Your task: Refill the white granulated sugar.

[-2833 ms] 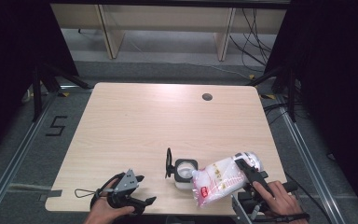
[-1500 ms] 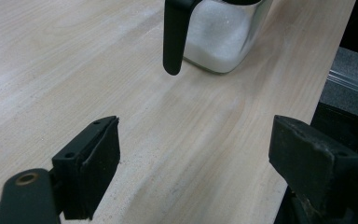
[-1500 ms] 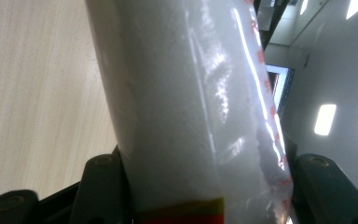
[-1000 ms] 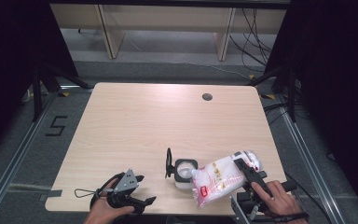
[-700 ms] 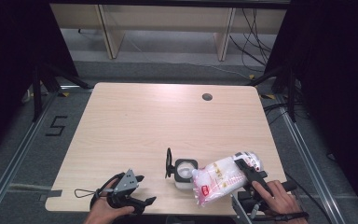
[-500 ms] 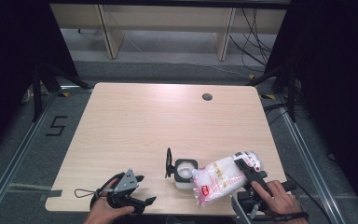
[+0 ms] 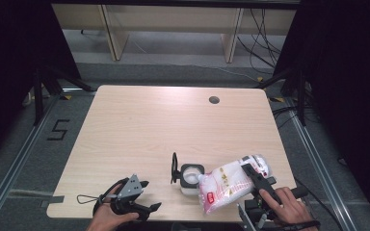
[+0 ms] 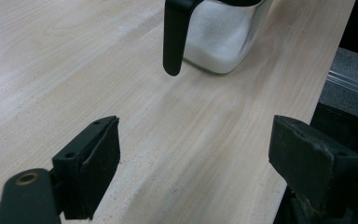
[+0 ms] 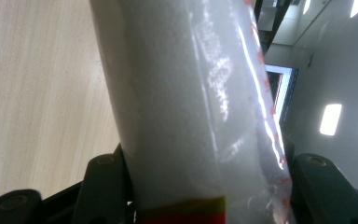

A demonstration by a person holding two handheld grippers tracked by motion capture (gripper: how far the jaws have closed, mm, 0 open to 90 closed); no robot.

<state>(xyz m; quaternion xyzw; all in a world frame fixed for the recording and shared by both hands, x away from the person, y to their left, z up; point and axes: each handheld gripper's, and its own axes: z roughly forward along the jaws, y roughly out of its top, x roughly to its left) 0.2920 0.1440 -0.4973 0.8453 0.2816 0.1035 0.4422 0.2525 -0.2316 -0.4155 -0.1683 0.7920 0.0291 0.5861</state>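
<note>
One bag of white granules [image 7: 231,182], lying tilted at the table's [image 7: 149,125] near right edge beside a glass jar [image 7: 191,175], is clamped between the right gripper's [image 7: 250,174] jaws, while the left gripper [image 8: 193,158], jaws wide and empty, rests near the front edge.

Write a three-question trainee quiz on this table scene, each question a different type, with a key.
1. True or false: the right hand-held gripper is clamped on the bag of white grains.
2. Multiple choice: the jar with the black handle holds A) nothing, B) white grains, C) dark liquid.
3. Fill in: the left hand-held gripper has its jaws ____ with nothing between them.

Key: 1 true; 2 B; 3 open.
</note>
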